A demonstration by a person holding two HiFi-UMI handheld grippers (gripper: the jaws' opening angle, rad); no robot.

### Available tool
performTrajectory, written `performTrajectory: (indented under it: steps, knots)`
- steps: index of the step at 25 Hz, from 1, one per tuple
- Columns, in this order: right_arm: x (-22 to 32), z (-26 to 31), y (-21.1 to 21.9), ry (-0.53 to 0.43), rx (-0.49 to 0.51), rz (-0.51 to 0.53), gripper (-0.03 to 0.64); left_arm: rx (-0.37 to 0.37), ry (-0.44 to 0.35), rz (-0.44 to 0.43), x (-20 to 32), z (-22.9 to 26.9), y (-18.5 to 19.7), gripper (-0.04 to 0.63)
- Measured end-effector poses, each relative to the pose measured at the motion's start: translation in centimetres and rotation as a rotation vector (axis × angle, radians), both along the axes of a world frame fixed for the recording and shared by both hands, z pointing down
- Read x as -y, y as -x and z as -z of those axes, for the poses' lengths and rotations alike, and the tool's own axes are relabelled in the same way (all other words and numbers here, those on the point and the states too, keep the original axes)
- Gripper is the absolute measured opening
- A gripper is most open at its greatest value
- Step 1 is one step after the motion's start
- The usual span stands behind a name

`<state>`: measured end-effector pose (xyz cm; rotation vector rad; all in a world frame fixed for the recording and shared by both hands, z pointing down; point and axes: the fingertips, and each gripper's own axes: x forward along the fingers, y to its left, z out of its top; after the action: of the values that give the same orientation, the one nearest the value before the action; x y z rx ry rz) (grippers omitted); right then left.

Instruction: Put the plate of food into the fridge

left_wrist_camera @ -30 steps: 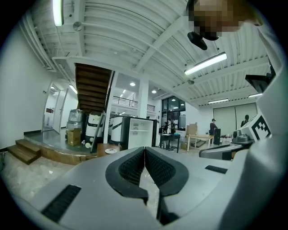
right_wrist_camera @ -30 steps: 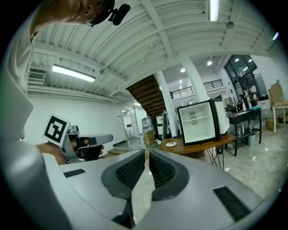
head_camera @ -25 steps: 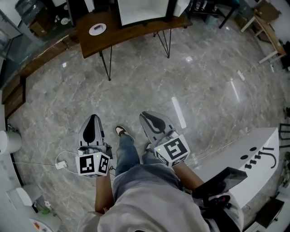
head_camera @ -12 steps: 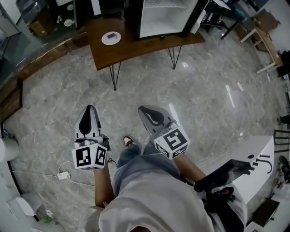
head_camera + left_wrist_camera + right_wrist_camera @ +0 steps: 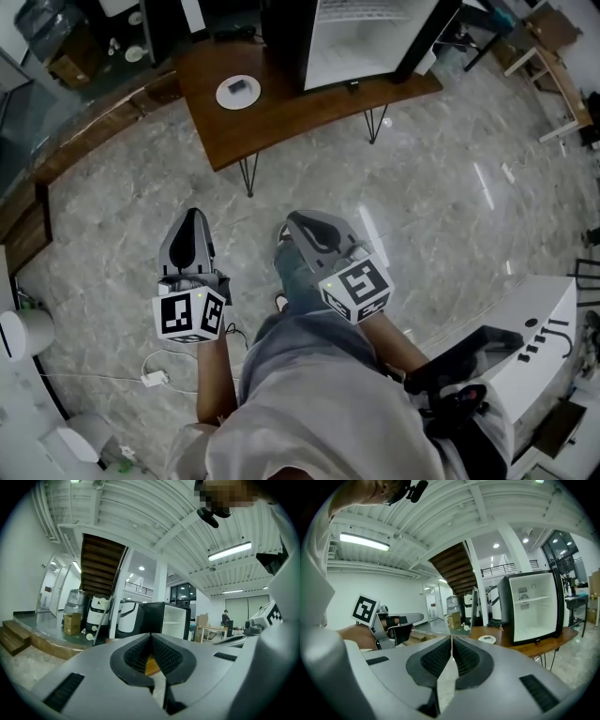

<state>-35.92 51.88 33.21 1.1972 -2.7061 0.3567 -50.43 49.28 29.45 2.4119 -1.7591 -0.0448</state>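
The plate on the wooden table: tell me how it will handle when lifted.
The plate looks rigid and shallow, so it probably lifts stiffly by its rim. The small dark food seems loose on it and may slide if tilted.

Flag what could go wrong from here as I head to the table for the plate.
1. The left tongs and right tongs are shut and empty. Unless opened in time, they may shove the plate across the table instead of gripping it.
2. A white cable lies on the floor near your feet; a backward step could snag it.
3. The small dark piece on the plate could slide off if it tilts on the way into the fridge.
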Motion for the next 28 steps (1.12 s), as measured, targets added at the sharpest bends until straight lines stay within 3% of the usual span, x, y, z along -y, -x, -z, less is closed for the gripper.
performTrajectory:
  steps: [12,18,22,28]
  knots:
    - [40.9,-2.0,2.2,0.046,0.064,0.014,0.019,0.140,0.089,-0.118,42.2,-2.6,-1.7,0.018]
    - [51.6,-5.7,3.5,0.089,0.046,0.030,0.020,0.166,0.096,-0.095,53.1,-5.1,0.1,0.018]
    - [59.4,-7.0,3.9,0.101,0.021,-0.010,0.020,0.145,0.117,-0.155,61.8,-7.3,-0.3,0.018]
    - [69.0,-7.0,9.3,0.129,-0.008,-0.055,0.020,0.147,0.127,-0.232,72.3,-7.4,3.7,0.018]
